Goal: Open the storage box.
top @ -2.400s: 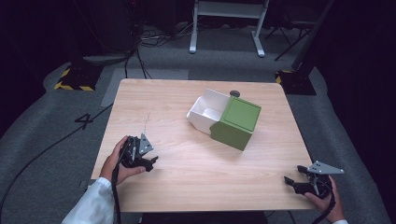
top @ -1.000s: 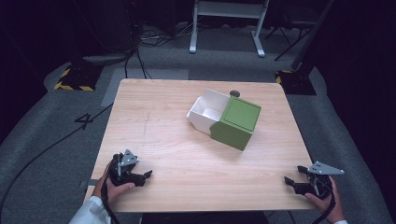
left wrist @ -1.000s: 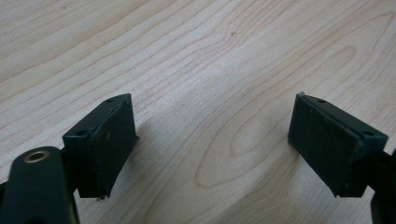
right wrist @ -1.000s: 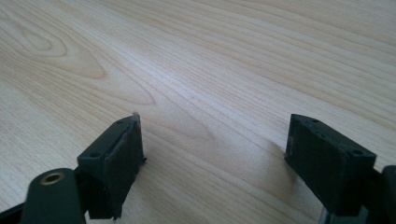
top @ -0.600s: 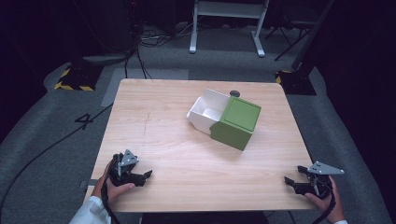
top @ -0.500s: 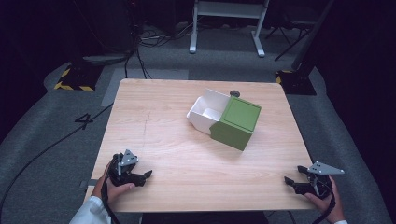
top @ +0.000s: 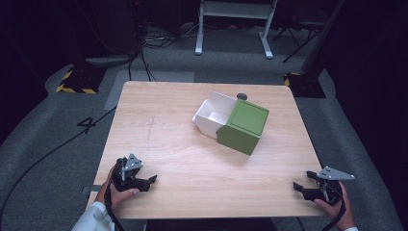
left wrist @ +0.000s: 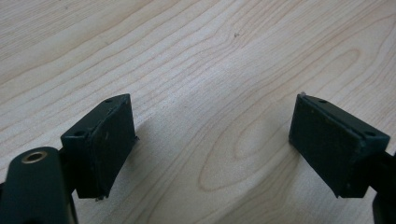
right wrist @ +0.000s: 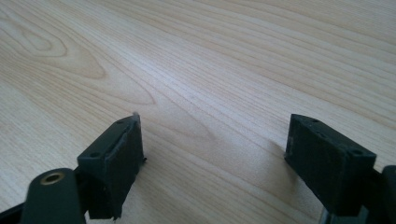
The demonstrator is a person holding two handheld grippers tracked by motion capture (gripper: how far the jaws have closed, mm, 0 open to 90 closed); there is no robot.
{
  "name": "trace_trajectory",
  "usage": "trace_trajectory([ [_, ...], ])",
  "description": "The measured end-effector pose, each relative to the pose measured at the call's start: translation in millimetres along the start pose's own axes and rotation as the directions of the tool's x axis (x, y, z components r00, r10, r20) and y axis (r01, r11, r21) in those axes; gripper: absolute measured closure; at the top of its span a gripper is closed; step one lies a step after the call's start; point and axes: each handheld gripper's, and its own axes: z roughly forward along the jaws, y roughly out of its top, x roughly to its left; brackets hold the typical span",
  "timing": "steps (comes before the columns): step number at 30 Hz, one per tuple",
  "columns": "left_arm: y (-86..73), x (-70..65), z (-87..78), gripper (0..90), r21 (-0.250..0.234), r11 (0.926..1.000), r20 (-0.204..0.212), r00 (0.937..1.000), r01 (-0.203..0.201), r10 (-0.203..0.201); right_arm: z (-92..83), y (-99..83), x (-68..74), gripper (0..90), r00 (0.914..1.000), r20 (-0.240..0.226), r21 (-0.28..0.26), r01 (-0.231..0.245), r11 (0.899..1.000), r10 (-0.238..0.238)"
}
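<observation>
small dark object (top: 241, 96) behind white box (top: 215, 113), too small to identify

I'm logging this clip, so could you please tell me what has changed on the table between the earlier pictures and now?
The left gripper drew back from mid-table toward the near left corner, open and empty, and has rested there for the last second. The right gripper, also open, stayed at the near right edge. The green and white box and the small dark object behind it did not move.

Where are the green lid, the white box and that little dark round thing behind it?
green lid (top: 248, 116), high view, middle of its top.
white box (top: 213, 116), high view, its open inside.
dark round thing (top: 241, 96), high view, its top.
</observation>
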Motion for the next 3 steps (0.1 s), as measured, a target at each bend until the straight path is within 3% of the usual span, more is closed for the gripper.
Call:
trace_trajectory([
  [3, 0.2, 0.2, 0.1, 14.7, 0.001, 1.0, 0.0, 1.0, 0.0, 0.0, 0.0, 0.0, -0.2, 19.1, 1.0, -0.001, 0.0, -0.001, 1.0, 0.001],
])
